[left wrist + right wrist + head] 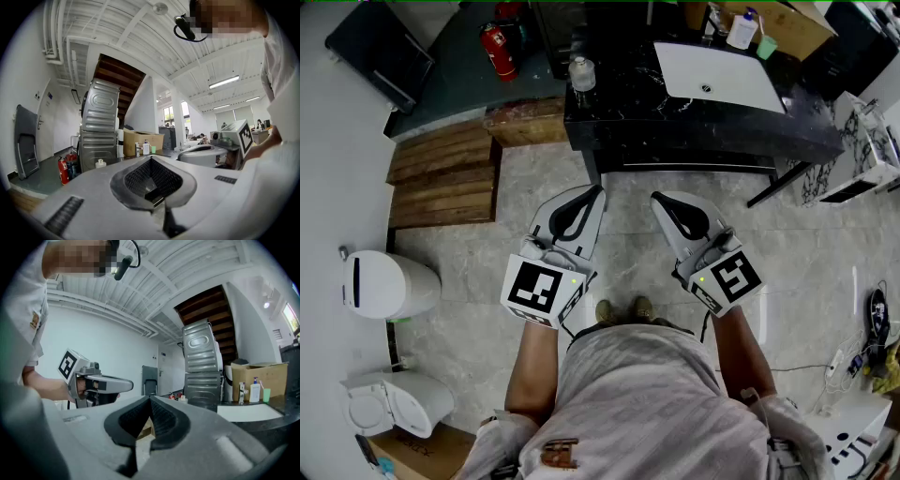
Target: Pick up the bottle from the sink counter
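At the left end of the black sink counter (628, 98) stands the clear bottle (581, 73), apart from the white basin (722, 75). Short of the counter, the left gripper (593, 194) and right gripper (660, 200) hang side by side, each with its jaws closed together on nothing.

The left arm (534, 361) and right arm (741, 352) reach forward side by side. The left gripper (594, 194) has its jaws pressed together, empty. The right gripper (660, 199) looks closed and empty too.
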Demonstrator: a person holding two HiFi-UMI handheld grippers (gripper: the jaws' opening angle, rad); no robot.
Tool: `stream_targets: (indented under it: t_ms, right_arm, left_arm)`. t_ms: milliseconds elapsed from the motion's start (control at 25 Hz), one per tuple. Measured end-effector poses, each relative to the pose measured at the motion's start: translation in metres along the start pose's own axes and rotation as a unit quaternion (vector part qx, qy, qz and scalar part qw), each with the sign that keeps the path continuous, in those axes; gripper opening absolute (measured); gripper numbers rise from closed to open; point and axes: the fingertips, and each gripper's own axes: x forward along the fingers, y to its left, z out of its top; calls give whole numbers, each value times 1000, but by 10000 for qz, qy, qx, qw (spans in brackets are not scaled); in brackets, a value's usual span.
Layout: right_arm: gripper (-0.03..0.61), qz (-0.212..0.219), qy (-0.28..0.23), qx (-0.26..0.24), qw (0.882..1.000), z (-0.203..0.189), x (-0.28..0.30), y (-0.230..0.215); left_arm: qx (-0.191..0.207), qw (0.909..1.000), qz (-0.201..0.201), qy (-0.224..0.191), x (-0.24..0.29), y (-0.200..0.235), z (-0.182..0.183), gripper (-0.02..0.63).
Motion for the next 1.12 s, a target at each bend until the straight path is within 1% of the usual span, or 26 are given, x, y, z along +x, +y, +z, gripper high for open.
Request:
stream_targets:
  t_ms: [440,920,1120]
  right_arm:
    - [1,-2,-60,107,9999,3,9,8]
    - [2,-118,26,48,9999,2,32,16]
    - [0,-195,29,1,9998,5,45,20]
  left_arm:
    - [-24,10000,3,-50,-9,10,1,2]
    - [-127,9998,-23,-151,-17,38,3,2]
    - [-92,9997,-102,-186,-20,53,3,2]
